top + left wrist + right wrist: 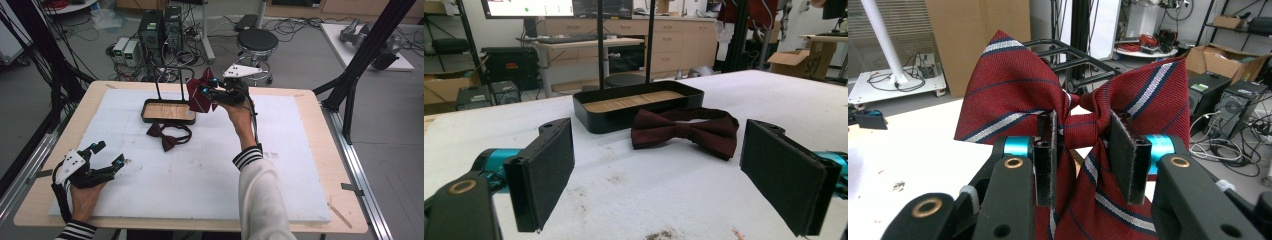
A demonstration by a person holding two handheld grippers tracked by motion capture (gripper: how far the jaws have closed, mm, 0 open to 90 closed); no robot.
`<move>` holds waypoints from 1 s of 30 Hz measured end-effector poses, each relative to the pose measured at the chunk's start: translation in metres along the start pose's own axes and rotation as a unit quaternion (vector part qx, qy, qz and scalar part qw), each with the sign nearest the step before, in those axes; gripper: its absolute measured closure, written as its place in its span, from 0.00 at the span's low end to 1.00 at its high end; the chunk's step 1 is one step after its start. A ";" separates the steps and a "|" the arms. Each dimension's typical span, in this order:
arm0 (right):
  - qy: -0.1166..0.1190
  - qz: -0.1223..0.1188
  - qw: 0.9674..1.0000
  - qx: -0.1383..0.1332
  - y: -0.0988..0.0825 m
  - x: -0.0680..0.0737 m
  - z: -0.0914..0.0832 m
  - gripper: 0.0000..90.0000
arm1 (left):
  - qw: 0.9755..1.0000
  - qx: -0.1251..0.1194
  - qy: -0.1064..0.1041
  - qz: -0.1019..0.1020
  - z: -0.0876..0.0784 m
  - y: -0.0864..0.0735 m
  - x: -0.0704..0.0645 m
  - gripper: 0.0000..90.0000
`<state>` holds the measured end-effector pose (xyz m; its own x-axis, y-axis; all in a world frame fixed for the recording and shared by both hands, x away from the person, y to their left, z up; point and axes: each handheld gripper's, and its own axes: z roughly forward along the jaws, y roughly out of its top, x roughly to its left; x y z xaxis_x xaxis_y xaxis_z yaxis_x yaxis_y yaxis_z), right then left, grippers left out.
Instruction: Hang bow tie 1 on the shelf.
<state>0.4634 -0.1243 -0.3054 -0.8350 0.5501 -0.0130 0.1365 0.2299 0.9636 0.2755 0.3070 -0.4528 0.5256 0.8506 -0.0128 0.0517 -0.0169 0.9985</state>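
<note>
So the right gripper [1083, 150] is clamped down on the knot of a striped red bow tie [1013, 95]. The jaws are pulled in about as tight as they go, with the fabric bunched between the pads and the tails hanging below. In the high view the tie [200, 92] is held up in the air, just past the right end of the black tray [150, 118] and close to the tall wire handle [172, 70] rising from it.

The left gripper [107, 154] is parked low near the front left corner of the white mat [200, 185]. Its jaws are spread wide and nothing is held between them. A second, plain dark maroon bow tie [684, 131] is seen lying flat on the mat just in front of the tray, strap looped behind it.

Best guess on the step: the striped tie is mid-carry, meant to be hung on the handle or dropped into the tray. The next move would probably need the knot lined up over the bar or the tray floor before the grip is let go, or the tie could slide off.

The tray's wooden floor [634, 101] looks bare, with no tie in it.
</note>
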 end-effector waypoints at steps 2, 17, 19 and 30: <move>-0.001 0.005 1.000 -0.003 0.003 -0.002 0.003 0.74 | 1.000 0.000 0.000 0.000 0.000 0.000 0.000 0.16; -0.027 0.023 0.999 -0.003 0.008 -0.008 0.024 0.74 | 1.000 0.000 0.000 0.001 0.000 0.000 0.000 0.16; -0.032 0.025 0.999 -0.003 0.009 -0.009 0.027 0.74 | 1.000 0.000 0.000 0.001 0.000 0.000 0.000 0.16; -0.064 0.059 0.996 -0.002 0.008 -0.012 0.040 0.74 | 1.000 0.000 0.000 0.002 0.000 0.000 0.000 0.16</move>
<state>0.4960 -0.0972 -0.3086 -0.7384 0.6710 0.0672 0.2272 0.1536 0.9617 0.2751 0.3070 -0.4528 0.5258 0.8506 -0.0096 0.0495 -0.0193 0.9986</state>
